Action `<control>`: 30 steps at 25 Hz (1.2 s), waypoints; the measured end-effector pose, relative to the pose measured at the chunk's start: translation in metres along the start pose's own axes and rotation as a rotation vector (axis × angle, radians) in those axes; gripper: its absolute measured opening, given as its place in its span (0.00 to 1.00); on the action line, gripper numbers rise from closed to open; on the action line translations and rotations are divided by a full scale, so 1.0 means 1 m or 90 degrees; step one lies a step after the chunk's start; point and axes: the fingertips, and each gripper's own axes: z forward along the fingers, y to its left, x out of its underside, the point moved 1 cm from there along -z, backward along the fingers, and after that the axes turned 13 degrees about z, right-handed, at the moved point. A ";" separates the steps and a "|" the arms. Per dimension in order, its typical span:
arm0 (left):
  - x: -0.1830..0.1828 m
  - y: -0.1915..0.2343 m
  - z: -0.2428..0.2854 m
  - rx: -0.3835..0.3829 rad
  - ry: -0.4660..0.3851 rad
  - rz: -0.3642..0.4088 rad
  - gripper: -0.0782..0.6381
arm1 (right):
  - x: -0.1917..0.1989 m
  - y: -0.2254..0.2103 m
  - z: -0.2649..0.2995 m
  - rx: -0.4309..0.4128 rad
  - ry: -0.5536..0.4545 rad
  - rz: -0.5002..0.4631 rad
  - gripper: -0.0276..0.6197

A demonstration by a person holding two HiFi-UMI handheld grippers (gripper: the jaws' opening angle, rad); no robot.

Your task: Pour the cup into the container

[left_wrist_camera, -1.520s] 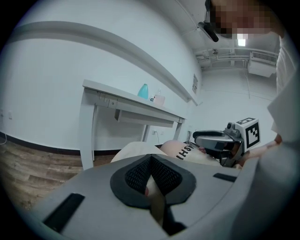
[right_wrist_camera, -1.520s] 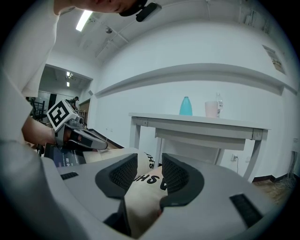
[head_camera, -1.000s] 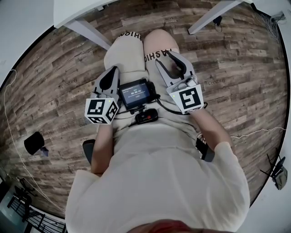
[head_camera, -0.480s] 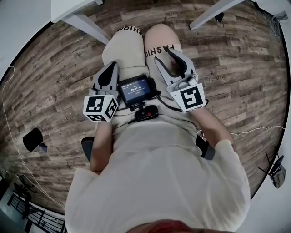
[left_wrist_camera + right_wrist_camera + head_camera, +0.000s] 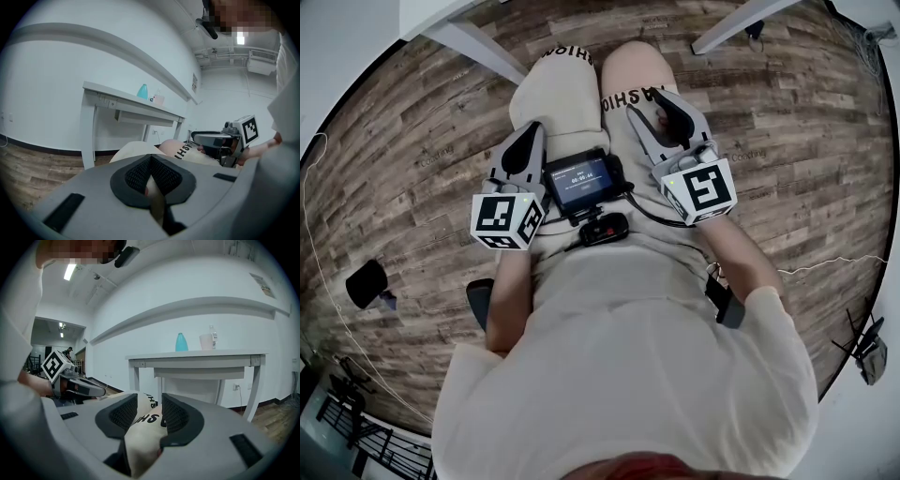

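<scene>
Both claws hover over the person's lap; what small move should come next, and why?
Probably raise the right claw toward the table. Its jaws stand apart with nothing gripped, and the pale cup stands on the tabletop beside the blue container, well ahead of it.

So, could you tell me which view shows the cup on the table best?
The right gripper view: the cup stands on the table, seen face-on beside a teal container. The left gripper view shows it smaller and at an angle. The head view catches only the table's edge and legs, no cup.
</scene>
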 end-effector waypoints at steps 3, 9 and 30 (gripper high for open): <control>0.000 0.000 0.001 0.003 0.001 -0.001 0.12 | -0.001 0.000 0.000 0.001 0.000 0.000 0.28; 0.000 0.001 0.002 0.002 0.002 -0.004 0.12 | 0.000 -0.002 0.000 -0.001 -0.002 0.002 0.28; 0.001 0.003 0.001 0.000 0.001 -0.007 0.12 | 0.000 -0.004 0.000 0.005 0.001 0.005 0.28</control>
